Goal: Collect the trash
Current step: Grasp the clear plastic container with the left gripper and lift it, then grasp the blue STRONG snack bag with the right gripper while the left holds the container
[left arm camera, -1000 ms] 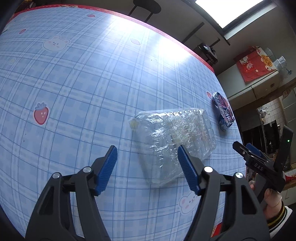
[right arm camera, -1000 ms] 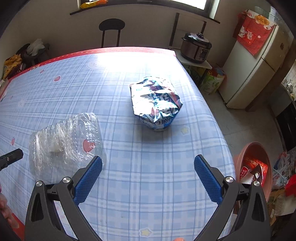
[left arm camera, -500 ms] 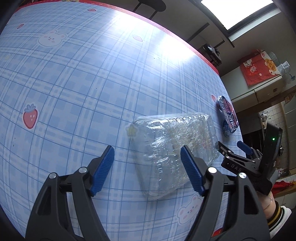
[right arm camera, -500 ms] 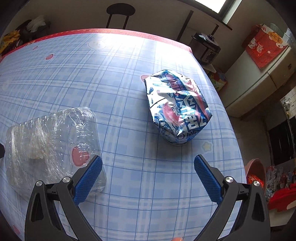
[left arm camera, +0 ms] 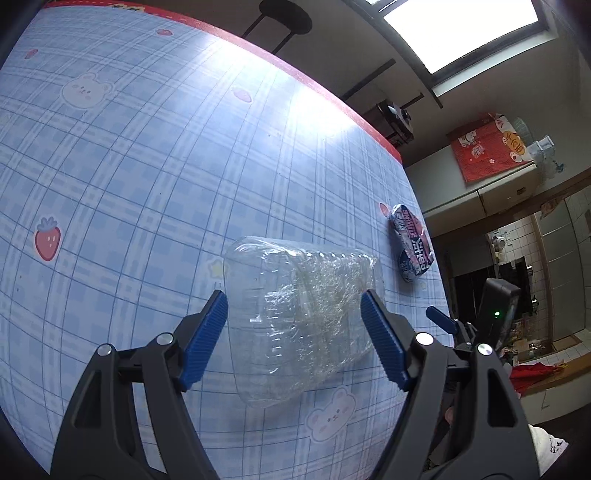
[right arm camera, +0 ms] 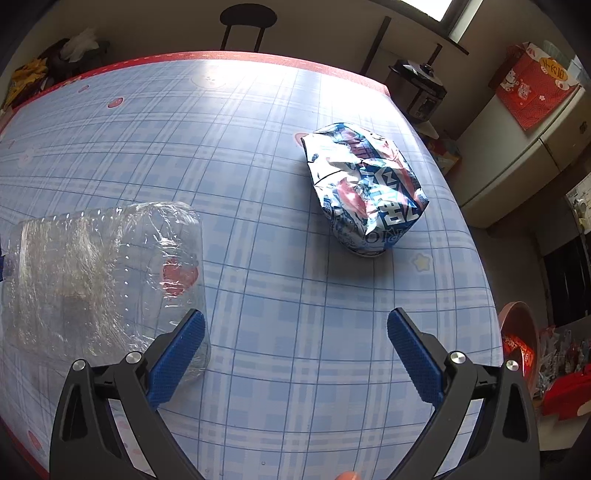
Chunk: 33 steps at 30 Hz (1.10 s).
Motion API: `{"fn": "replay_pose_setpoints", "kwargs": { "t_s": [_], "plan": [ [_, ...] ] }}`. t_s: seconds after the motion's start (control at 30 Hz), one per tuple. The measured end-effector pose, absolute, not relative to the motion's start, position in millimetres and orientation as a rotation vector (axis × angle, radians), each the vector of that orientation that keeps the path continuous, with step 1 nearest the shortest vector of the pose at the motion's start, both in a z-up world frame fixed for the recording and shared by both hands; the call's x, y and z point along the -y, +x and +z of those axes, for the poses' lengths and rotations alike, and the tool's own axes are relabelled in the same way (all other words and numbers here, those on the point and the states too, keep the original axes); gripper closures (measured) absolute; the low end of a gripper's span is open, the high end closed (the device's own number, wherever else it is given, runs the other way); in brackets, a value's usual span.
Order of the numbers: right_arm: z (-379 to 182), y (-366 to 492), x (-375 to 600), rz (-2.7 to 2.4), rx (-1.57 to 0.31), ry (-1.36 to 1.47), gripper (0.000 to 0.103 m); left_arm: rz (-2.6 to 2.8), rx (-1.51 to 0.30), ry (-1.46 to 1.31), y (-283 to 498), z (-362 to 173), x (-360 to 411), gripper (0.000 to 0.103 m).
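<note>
A crushed clear plastic container (left arm camera: 303,325) lies on the blue checked tablecloth (left arm camera: 147,166). My left gripper (left arm camera: 293,297) is open and straddles it, one blue pad on each side and neither visibly pressing. Further right on the cloth lies a crumpled blue, white and pink snack bag (left arm camera: 412,243). In the right wrist view my right gripper (right arm camera: 295,314) is open over bare cloth, with the snack bag (right arm camera: 365,192) ahead of it to the right. The clear container (right arm camera: 92,273) lies just beside its left finger. Part of the right gripper (left arm camera: 443,321) shows at the left wrist view's right edge.
The table's right edge drops off just past the snack bag. A pink basin (right arm camera: 517,332) holding red wrappers stands on the floor below it. A black chair (right arm camera: 247,18) stands behind the far red edge, and a rice cooker (right arm camera: 421,92) and fridge (right arm camera: 517,147) are at the back right.
My left gripper has shifted right over the clear container, so it now lies between the fingers, which stand slightly wider. My right gripper has come down closer to the table and the snack bag.
</note>
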State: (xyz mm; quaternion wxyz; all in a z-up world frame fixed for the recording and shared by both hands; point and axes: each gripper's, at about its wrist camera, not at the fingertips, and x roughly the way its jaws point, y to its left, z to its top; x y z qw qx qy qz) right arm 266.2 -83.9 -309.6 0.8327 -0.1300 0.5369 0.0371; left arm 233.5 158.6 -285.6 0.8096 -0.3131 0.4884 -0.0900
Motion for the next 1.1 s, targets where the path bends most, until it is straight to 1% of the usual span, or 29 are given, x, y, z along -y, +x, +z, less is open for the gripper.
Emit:
{"fn": "replay_pose_setpoints", "kwargs": {
  "t_s": [0.2,0.43,0.57,0.63,0.73,0.77,0.83,0.87,0.97,1.1],
  "plan": [
    [-308,263,91,0.075,-1.159,-0.239,0.006,-0.329,-0.92,-0.721,230,-235,-158,0.029],
    [-310,260,102,0.068,-1.175,-0.202,0.006,-0.487,-0.829,-0.92,231,-220,-159,0.03],
    [-311,259,106,0.062,-1.183,-0.192,0.006,-0.545,-0.814,-0.988,238,-219,-155,0.042],
    [-313,263,107,0.098,-1.203,-0.179,0.006,-0.585,-0.856,-1.026,245,-225,-146,0.049],
    [-313,263,101,0.105,-1.192,-0.208,0.006,-0.579,-0.922,-0.993,251,-235,-125,0.051],
    [-313,263,100,0.109,-1.193,-0.204,0.006,-0.57,-0.939,-0.971,252,-237,-119,0.055],
    [-313,262,99,0.111,-1.196,-0.195,0.006,-0.549,-0.967,-0.939,254,-245,-109,0.067],
    [-313,262,100,0.113,-1.196,-0.197,0.006,-0.531,-0.985,-0.921,256,-247,-105,0.083],
    [-312,265,106,0.107,-1.196,-0.192,0.006,-0.489,-0.981,-0.901,255,-251,-106,0.083],
    [-304,277,123,0.083,-1.148,-0.17,0.006,-0.451,-0.955,-0.857,252,-247,-115,0.083]
  ]
}}
